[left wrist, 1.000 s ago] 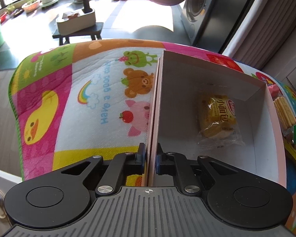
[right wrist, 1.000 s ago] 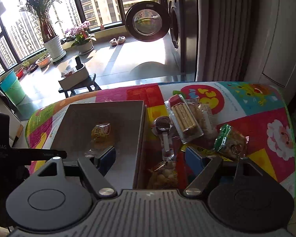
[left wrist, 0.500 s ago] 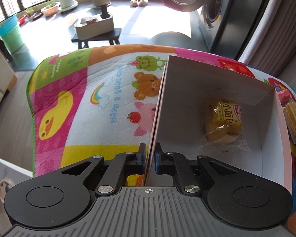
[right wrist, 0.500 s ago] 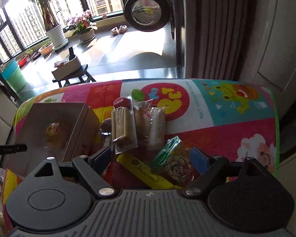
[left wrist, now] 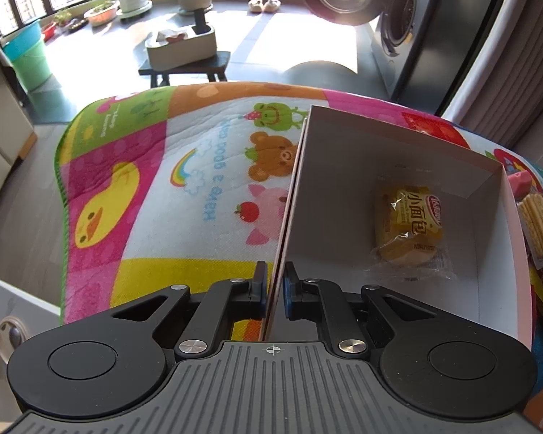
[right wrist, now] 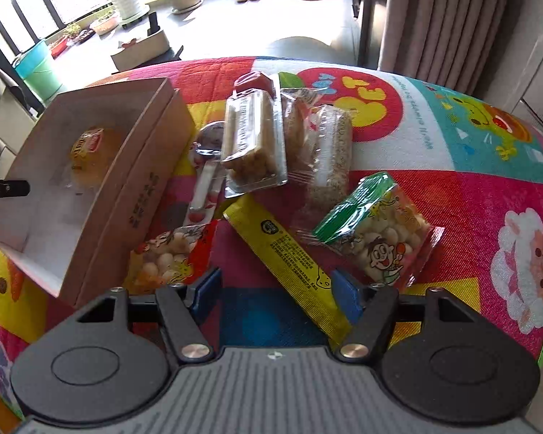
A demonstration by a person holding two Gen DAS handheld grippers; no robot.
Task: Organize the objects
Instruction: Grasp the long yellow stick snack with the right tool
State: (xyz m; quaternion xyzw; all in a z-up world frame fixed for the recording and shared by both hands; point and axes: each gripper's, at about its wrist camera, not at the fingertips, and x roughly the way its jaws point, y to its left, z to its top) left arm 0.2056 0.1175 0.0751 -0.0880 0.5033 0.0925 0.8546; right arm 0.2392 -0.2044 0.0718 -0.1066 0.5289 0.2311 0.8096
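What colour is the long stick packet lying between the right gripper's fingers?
Yellow with dark print; the stick packet shows best in the right wrist view, between the open right gripper fingers.

I see my left gripper and right gripper: black linkage arms, silver screws, blue finger pads, ribbed grey bodies.

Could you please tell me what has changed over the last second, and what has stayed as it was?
The right tool swung from over the box rightward and down to the snack pile, now open astride the yellow stick packet. Nothing was picked up or released. The left tool stays clamped on the box wall, and the bread packet still lies inside.
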